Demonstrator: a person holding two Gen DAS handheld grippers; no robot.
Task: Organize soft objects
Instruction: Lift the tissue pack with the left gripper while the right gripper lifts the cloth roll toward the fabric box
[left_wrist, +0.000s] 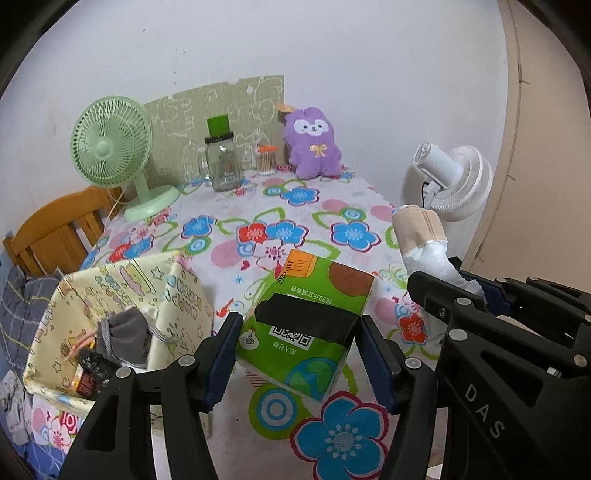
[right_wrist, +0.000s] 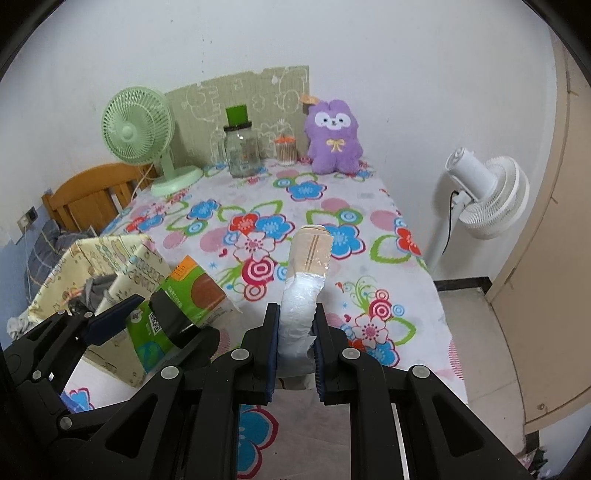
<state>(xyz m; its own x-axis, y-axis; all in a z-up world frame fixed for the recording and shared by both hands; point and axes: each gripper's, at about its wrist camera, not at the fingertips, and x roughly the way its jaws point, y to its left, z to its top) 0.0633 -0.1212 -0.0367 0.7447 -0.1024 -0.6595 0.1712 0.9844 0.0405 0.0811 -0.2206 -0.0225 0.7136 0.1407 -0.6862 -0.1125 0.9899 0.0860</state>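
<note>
My left gripper (left_wrist: 295, 332) is shut on a green soft tissue pack (left_wrist: 306, 317) and holds it above the floral table, right of the cream fabric basket (left_wrist: 177, 295). The pack also shows in the right wrist view (right_wrist: 177, 306). My right gripper (right_wrist: 295, 328) is shut on the white plastic end of a beige wrapped roll (right_wrist: 308, 258), which sticks up forward over the table. The roll also shows in the left wrist view (left_wrist: 417, 229). A purple plush toy (left_wrist: 314, 142) sits upright at the table's far end, also in the right wrist view (right_wrist: 334, 136).
The basket holds a grey sock (left_wrist: 125, 332) and small packets. A green desk fan (left_wrist: 110, 147), a glass jar (left_wrist: 221, 162) and a cotton swab pot (left_wrist: 266, 160) stand at the back. A white floor fan (right_wrist: 487, 192) stands right of the table. A wooden chair (left_wrist: 55, 229) is left.
</note>
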